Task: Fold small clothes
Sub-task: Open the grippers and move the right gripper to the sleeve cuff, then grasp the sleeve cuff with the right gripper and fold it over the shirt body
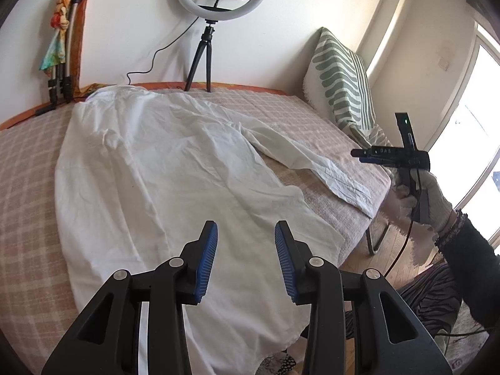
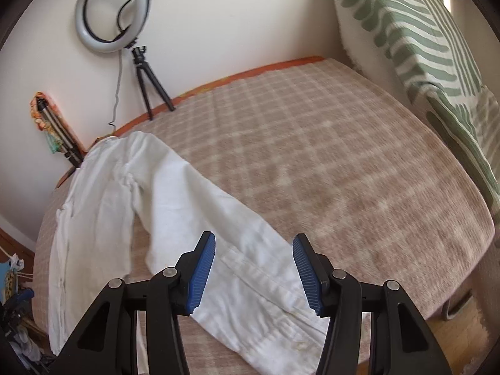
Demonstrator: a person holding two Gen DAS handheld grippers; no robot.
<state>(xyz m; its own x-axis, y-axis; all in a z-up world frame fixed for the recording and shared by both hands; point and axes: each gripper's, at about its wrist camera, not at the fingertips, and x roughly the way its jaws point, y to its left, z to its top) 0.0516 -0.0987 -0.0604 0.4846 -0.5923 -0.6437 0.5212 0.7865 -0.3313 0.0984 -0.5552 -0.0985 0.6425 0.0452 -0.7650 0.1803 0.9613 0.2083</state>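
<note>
A white long-sleeved shirt (image 1: 162, 168) lies spread flat on the checked pink bed cover (image 1: 28, 193). One sleeve (image 1: 312, 162) stretches right to the bed's edge. My left gripper (image 1: 246, 243) is open and empty, hovering above the shirt's near hem. My right gripper (image 2: 253, 259) is open and empty, just above the sleeve cuff (image 2: 268, 293). In the left wrist view the right gripper (image 1: 390, 156) is held in a gloved hand off the bed's right edge. The shirt body (image 2: 93, 206) lies at left in the right wrist view.
A ring light on a tripod (image 1: 215, 6) stands at the bed's far edge against the wall. A green-striped cushion (image 1: 337, 75) leans at the right. Folded tripod legs with a colourful cloth (image 1: 62, 47) lean at the far left. Wooden floor (image 1: 400, 250) lies beyond the bed's right edge.
</note>
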